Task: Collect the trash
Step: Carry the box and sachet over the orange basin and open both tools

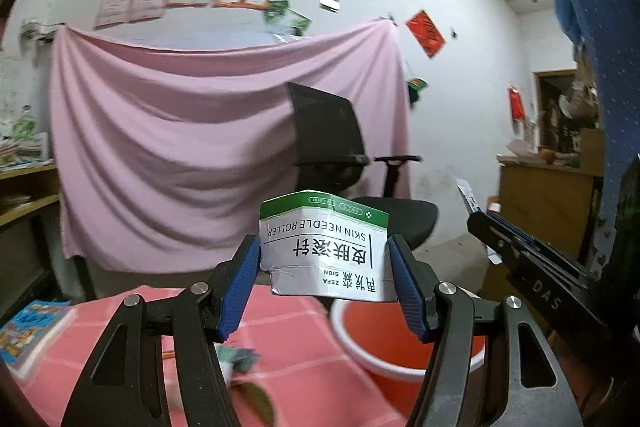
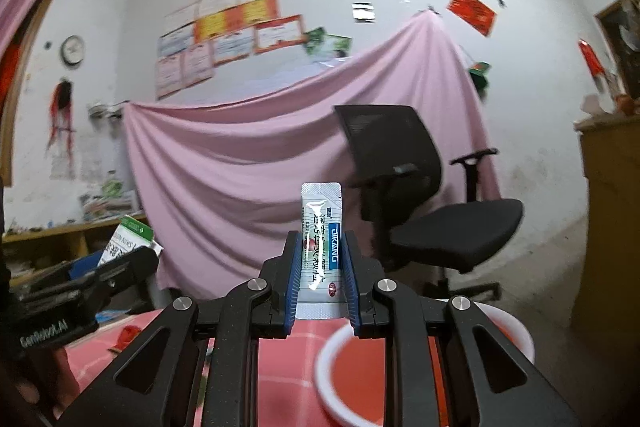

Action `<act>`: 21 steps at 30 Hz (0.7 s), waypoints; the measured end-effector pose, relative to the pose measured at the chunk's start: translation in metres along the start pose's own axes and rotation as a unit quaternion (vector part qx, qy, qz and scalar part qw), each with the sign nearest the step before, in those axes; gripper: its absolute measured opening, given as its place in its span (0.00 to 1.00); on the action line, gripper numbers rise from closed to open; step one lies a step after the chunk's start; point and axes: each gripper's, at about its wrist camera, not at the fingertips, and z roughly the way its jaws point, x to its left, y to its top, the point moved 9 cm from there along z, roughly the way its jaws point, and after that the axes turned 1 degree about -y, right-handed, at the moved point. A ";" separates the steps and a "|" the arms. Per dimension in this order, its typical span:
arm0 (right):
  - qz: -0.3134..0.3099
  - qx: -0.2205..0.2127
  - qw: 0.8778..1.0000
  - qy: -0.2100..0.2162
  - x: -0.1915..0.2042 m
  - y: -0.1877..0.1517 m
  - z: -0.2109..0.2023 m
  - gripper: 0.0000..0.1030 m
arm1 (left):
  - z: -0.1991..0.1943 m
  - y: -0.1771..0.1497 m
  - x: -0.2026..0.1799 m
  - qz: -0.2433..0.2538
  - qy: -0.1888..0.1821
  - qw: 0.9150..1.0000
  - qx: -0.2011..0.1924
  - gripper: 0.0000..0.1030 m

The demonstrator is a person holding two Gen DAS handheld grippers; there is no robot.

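My left gripper [image 1: 324, 267] is shut on a crumpled white and green box [image 1: 324, 247] marked "SKIN NEEDLE ROLLER", held up above the pink checked table [image 1: 288, 343]. My right gripper [image 2: 320, 267] is shut on a slim white and blue sachet [image 2: 322, 251], held upright. An orange basin with a white rim [image 1: 384, 355] stands on the table just below and right of the box; in the right wrist view the basin [image 2: 332, 367] lies below the sachet. The right gripper shows at the right of the left wrist view [image 1: 520, 251]. The left gripper with its box [image 2: 128, 239] shows at the left of the right wrist view.
Small scraps lie on the table [image 1: 240, 359], with a red scrap [image 2: 128, 335] at its left. A colourful book [image 1: 28, 331] lies at the table's left edge. A black office chair [image 1: 344, 163] stands behind the table before a pink sheet [image 1: 180, 155]. A wooden cabinet [image 1: 548, 203] stands right.
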 end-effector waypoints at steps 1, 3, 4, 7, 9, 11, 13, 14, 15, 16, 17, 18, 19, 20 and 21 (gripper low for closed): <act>0.002 0.003 1.000 -0.007 -0.006 0.000 -0.001 0.17 | 0.008 -0.001 -0.008 0.001 -0.006 1.000 0.005 0.57; 0.008 0.019 0.999 -0.026 -0.019 -0.002 0.002 0.17 | 0.023 -0.006 -0.018 -0.004 -0.019 1.000 0.019 0.56; 0.010 0.036 0.999 -0.038 -0.027 -0.007 0.007 0.17 | 0.031 -0.009 -0.023 -0.010 -0.026 0.999 0.029 0.57; 0.017 0.082 0.995 -0.058 -0.046 -0.023 0.016 0.17 | 0.055 -0.018 -0.036 -0.027 -0.044 0.997 0.062 0.57; 0.029 0.117 0.990 -0.067 -0.058 -0.035 0.024 0.17 | 0.069 -0.025 -0.041 -0.038 -0.053 0.994 0.090 0.57; 0.041 0.142 0.987 -0.071 -0.069 -0.044 0.028 0.17 | 0.083 -0.033 -0.047 -0.050 -0.062 0.989 0.121 0.57; 0.061 0.167 0.981 -0.073 -0.080 -0.055 0.032 0.17 | 0.099 -0.042 -0.051 -0.063 -0.070 0.983 0.157 0.57; 0.070 0.174 0.980 -0.073 -0.085 -0.059 0.031 0.17 | 0.106 -0.047 -0.052 -0.070 -0.072 0.980 0.173 0.57; 0.080 0.180 0.978 -0.074 -0.088 -0.062 0.031 0.17 | 0.111 -0.051 -0.053 -0.077 -0.074 0.976 0.189 0.56; 0.095 0.186 0.975 -0.073 -0.092 -0.065 0.031 0.17 | 0.117 -0.056 -0.054 -0.084 -0.078 0.972 0.205 0.56; 0.106 0.191 0.973 -0.072 -0.096 -0.069 0.030 0.17 | 0.118 -0.061 -0.054 -0.090 -0.081 0.969 0.217 0.56; 0.115 0.196 0.971 -0.073 -0.100 -0.072 0.030 0.17 | 0.124 -0.066 -0.055 -0.099 -0.085 0.964 0.233 0.56; 0.122 0.201 0.969 -0.073 -0.102 -0.074 0.031 0.17 | 0.128 -0.071 -0.055 -0.108 -0.088 0.960 0.244 0.56; 0.127 0.206 0.968 -0.073 -0.103 -0.077 0.031 0.17 | 0.133 -0.076 -0.056 -0.115 -0.091 0.956 0.256 0.56; 0.133 0.212 0.965 -0.074 -0.105 -0.080 0.032 0.17 | 0.137 -0.079 -0.056 -0.120 -0.092 0.952 0.265 0.56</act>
